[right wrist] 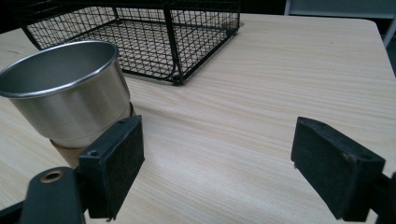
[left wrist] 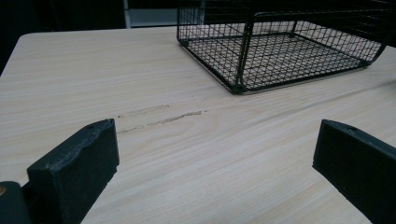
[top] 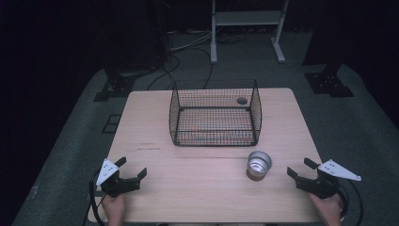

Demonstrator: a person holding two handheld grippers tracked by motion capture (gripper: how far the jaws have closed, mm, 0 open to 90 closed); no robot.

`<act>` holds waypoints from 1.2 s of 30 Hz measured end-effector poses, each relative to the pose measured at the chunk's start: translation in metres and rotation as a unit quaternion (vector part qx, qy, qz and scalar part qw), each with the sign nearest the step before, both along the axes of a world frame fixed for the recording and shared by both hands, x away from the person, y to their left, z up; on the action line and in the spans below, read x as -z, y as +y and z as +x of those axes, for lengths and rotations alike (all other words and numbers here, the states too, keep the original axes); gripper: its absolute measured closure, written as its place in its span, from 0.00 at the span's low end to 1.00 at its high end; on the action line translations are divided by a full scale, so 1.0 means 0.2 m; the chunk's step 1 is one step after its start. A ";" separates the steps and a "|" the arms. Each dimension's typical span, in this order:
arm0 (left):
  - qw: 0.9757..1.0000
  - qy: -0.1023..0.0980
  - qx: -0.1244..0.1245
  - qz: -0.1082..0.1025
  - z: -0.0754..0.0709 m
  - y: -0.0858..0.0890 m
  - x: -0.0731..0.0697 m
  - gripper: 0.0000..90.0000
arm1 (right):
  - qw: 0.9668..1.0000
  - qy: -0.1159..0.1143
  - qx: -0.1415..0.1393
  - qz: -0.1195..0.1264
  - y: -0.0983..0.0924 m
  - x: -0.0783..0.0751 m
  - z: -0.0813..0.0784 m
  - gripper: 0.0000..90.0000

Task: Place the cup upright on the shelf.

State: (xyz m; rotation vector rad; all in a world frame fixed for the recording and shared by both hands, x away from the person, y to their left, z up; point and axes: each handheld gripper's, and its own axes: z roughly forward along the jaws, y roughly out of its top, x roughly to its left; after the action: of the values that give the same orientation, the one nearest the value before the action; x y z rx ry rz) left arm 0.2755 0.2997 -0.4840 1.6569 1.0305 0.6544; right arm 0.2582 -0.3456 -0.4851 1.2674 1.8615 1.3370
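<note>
In the right gripper view the cup (right wrist: 65,93) ran off the left edge and its brown base sat half hidden behind a jaw, while the basket (right wrist: 140,32) was cropped at the top.

Pale wooden table and an empty wire basket in a dark room

The table (top: 141,117) has a light wood-grain top with rounded corners, and a thin scuff mark (left wrist: 161,120) runs across it towards its left side. A black wire-mesh basket (top: 214,137) stands upright on the far half of the top, open upward, and a small dark round spot (top: 242,100) shows at its far right corner. Grey carpet (top: 348,132) surrounds the table. Beyond it, black cables (top: 173,63) trail over the floor, a white metal frame (top: 247,19) stands at the back, and black stand feet (top: 329,82) rest to either side.
</note>
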 end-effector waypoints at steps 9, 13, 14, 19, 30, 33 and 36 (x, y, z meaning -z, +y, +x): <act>1.000 0.000 0.001 0.001 0.00 0.00 0.00 0.00 | 1.000 -0.004 -0.011 0.001 0.00 -0.01 -0.01 0.17; 1.000 0.000 0.001 0.001 0.00 0.00 0.00 0.00 | 1.000 -0.009 -0.020 -0.003 0.02 -0.02 -0.01 0.17; 1.000 0.000 0.001 0.001 0.00 0.00 0.00 0.00 | 1.000 -0.009 -0.022 -0.003 0.02 -0.02 -0.02 0.16; 1.000 0.000 0.000 0.001 0.00 0.00 0.00 0.00 | 0.999 -0.011 -0.036 -0.012 0.06 -0.03 -0.02 0.15; 1.000 0.001 -0.002 0.001 0.00 0.00 0.00 0.00 | 0.998 -0.008 -0.058 -0.025 0.12 -0.04 -0.04 0.15; 1.000 -0.001 -0.003 0.000 0.00 0.00 0.00 0.00 | 0.997 -0.007 -0.065 -0.028 0.13 -0.04 -0.04 0.15; 1.000 -0.001 -0.004 -0.001 0.00 0.00 0.00 0.00 | 0.997 -0.007 -0.073 -0.031 0.16 -0.05 -0.06 0.15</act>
State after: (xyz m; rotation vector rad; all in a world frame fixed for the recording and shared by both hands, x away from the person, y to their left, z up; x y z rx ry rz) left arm 0.2745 0.3003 -0.4846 1.6508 1.0361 0.6603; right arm 0.2465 -0.3145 -0.4750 1.1066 2.0034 1.3480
